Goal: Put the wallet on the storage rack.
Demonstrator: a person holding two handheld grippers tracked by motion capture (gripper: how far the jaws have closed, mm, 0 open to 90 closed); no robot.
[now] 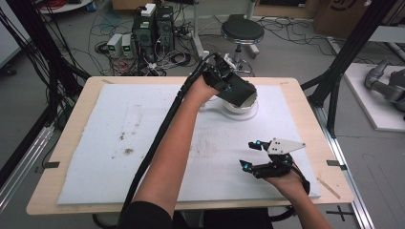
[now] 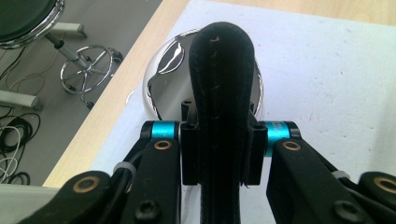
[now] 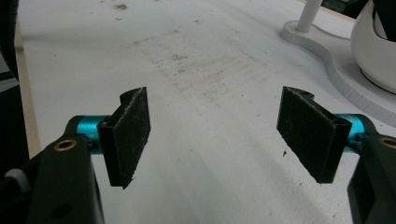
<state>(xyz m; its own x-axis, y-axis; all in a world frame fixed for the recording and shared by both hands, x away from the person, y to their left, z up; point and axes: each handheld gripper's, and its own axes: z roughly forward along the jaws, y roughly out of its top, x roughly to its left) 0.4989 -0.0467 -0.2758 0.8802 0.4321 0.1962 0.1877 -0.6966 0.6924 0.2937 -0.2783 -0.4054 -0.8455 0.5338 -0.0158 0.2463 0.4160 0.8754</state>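
My left gripper (image 1: 223, 80) is reached out to the far middle of the table, shut on a flat black stitched pouch (image 1: 241, 93). The pouch hangs tilted over a round bowl (image 1: 251, 109) that sits on a white base. In the left gripper view the pouch (image 2: 219, 70) stands edge-on between the pads of the left gripper (image 2: 219, 140), with the bowl's shiny metal inside (image 2: 163, 88) right below it. Near the front right, my right gripper (image 1: 249, 154) rests low over the mat. Its jaws are wide apart in the right gripper view (image 3: 215, 130), with nothing between them.
A white foam mat (image 1: 119, 143) covers most of the wooden table (image 1: 67, 143). The bowl's white base (image 3: 336, 70) and a white post (image 3: 308, 14) lie ahead and to the right of the right gripper. Behind the table stand a stool (image 1: 242, 31) and computers with cables (image 1: 153, 28).
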